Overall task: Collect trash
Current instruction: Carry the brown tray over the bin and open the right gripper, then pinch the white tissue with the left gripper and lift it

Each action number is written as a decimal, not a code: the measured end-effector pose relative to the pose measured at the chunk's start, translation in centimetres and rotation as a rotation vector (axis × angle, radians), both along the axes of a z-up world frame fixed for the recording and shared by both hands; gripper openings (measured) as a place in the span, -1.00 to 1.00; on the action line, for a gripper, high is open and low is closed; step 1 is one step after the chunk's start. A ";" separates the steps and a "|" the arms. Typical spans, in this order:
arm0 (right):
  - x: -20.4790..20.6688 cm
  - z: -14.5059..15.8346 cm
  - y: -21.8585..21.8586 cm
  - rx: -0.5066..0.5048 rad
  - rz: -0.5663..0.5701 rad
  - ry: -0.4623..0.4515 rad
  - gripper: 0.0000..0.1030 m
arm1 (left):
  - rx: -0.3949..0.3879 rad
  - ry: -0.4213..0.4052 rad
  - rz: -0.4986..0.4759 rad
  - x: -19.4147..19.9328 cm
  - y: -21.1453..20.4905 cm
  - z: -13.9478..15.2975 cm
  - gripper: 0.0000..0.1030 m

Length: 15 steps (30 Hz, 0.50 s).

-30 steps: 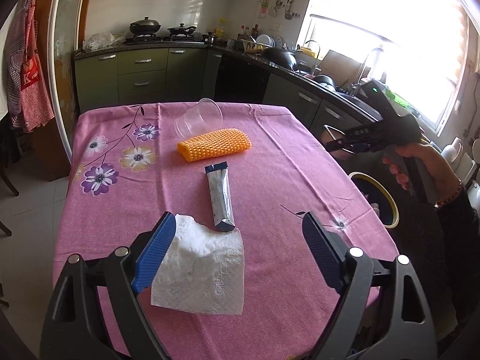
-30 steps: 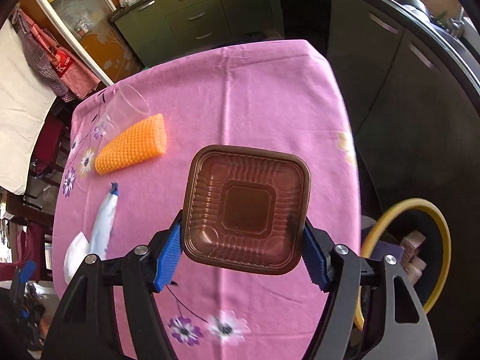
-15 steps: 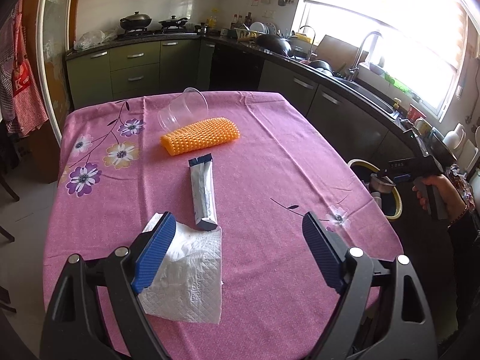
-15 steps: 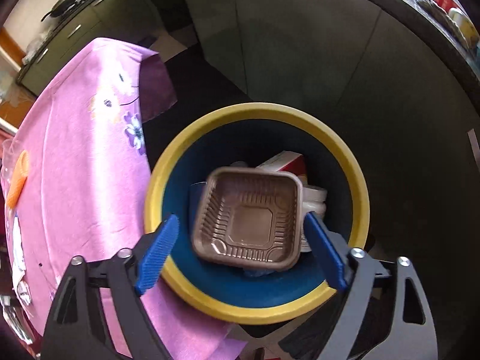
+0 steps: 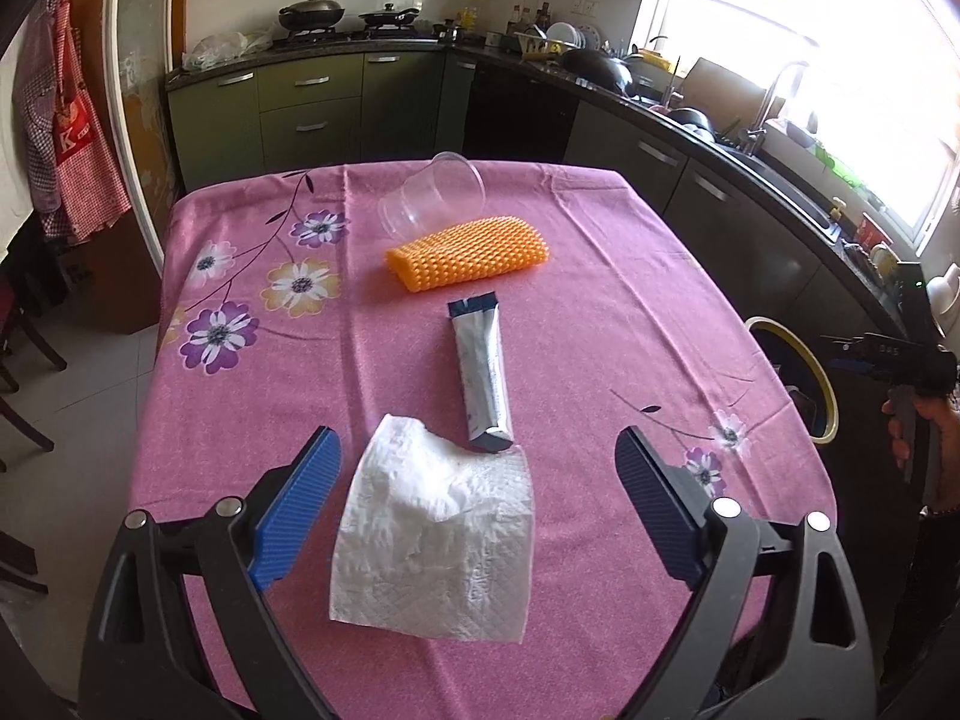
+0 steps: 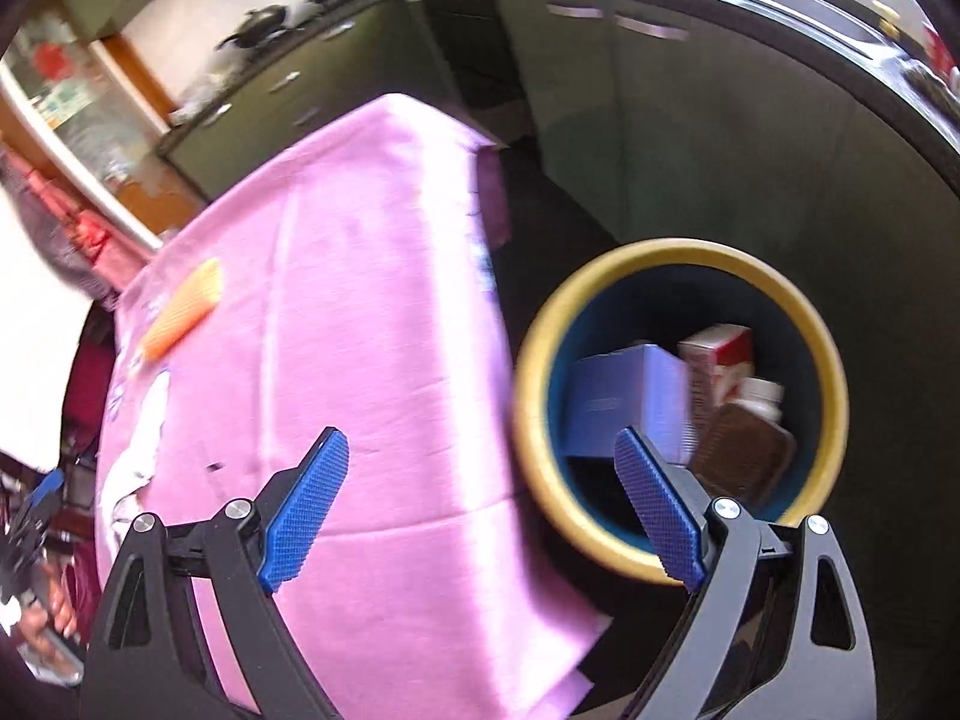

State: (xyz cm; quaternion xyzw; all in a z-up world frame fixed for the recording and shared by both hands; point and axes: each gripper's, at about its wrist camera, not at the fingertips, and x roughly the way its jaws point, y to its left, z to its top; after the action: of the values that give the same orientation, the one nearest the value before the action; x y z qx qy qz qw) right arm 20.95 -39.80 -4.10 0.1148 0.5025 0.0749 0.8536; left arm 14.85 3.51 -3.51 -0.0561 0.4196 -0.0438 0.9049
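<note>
Left gripper (image 5: 477, 504) hangs above the near edge of the table (image 5: 600, 312), jaws spread wide and gripping nothing; they have just been opening a little further. The napkin (image 5: 435, 546) lies flat between the pads without touching either, so this looks like the line-up for the next pick. It is white, embossed and crumpled, with its far edge torn and lifted.

Just beyond it, touching its far right corner, lies a silver-blue tube (image 5: 483, 378), squeezed flat, crimped end pointing away. Farther off sits an orange mesh sleeve (image 5: 468, 252), with a clear cup (image 5: 432, 198) on its side touching the sleeve's far edge. All four remain to be collected.

Right of the table, on the floor, stands the bin (image 6: 684, 261), yellow-rimmed and dark inside. It sits close to the table edge, probably to keep each carry short.

Right gripper (image 6: 480, 516) is let go and empty; its jaws have just been opening, and nothing lies between them. It hangs over the table's corner, with the bin to its right. The brown tray (image 6: 744, 453) rests tilted inside the bin against boxes (image 6: 624, 396) and a white bottle (image 6: 765, 396). The view is motion-blurred.
</note>
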 end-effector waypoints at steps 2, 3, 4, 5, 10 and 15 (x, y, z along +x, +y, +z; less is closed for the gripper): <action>-0.6 0.5 1.8 0.018 0.051 -0.019 0.74 | -0.011 0.024 -0.003 -0.1 0.4 -0.7 0.72; -0.8 0.7 2.7 0.020 0.075 -0.024 0.74 | -0.016 0.039 -0.014 -0.2 0.4 -1.1 0.72; -1.0 0.8 3.6 0.017 0.097 -0.028 0.74 | -0.016 0.052 -0.028 -0.2 0.3 -1.6 0.72; -1.3 1.0 4.3 0.017 0.114 -0.032 0.74 | -0.011 0.064 -0.039 -0.2 0.1 -2.1 0.71; -2.2 0.9 8.4 0.006 0.181 -0.037 0.74 | -0.004 0.088 -0.041 -0.3 0.4 -3.4 0.66; -2.3 0.5 10.5 -0.002 0.204 -0.036 0.74 | -0.008 0.107 -0.043 0.0 0.9 -4.1 0.43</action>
State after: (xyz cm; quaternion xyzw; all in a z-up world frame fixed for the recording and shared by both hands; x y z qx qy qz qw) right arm 18.68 -29.31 -3.62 0.0608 0.4962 0.1630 0.8506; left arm 14.87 4.37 -7.59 -0.0528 0.4682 -0.0619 0.8799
